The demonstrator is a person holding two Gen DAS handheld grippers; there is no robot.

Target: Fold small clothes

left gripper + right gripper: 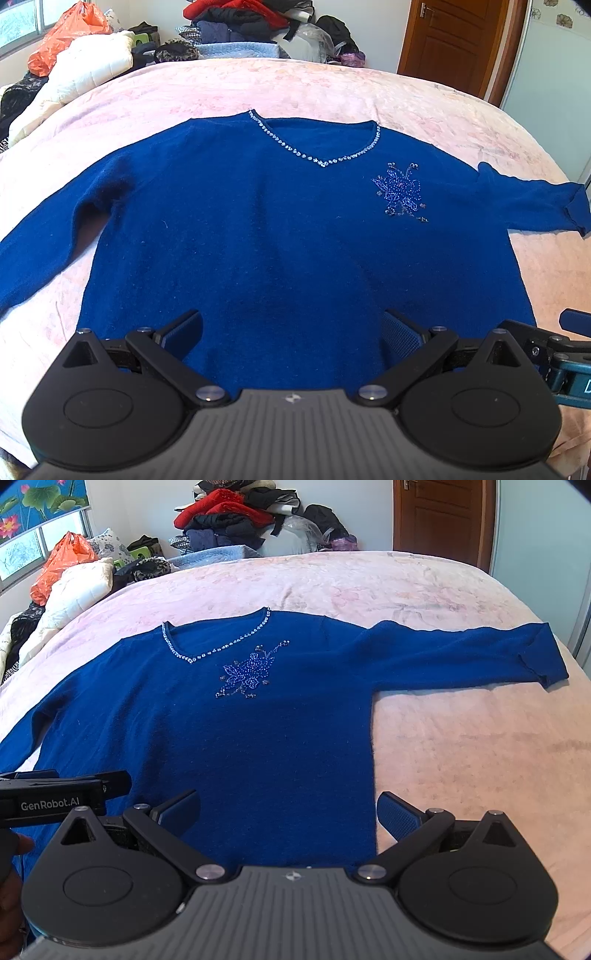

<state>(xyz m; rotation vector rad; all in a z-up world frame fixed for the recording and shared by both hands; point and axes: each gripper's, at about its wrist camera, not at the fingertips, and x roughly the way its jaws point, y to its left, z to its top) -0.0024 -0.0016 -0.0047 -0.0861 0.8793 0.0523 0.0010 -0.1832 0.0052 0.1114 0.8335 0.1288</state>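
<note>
Blue knit sweater (266,229), one item, lies face up and flat on a bed (332,88) covered in pink patterned cloth, spread out so that it is ready for folding; no fold shows yet.

Sleeves, two. Left sleeve (40,243) runs out and down toward the near edge of the bed. Right sleeve (461,653) lies stretched straight out sideways, its cuff (546,664) near the bed's far side. Both appear laid open so each can be turned in over the body.

Neckline (317,155), one, V-shaped, edged with a row of clear beads. Beaded flower (247,674), one, on the chest just right of the V.

Grippers, two, side by side at the hem end. Left gripper (291,328) hovers over the lower body of the sweater, fingers spread wide and holding nothing. Right gripper (288,808) sits over the lower right side seam, fingers likewise spread and empty, one over the knit and one over bare bedding.

Background: orange bag (62,37), one; white quilt (85,70), one; heap of mixed clothes (236,517), one; brown door (439,517), one.
</note>
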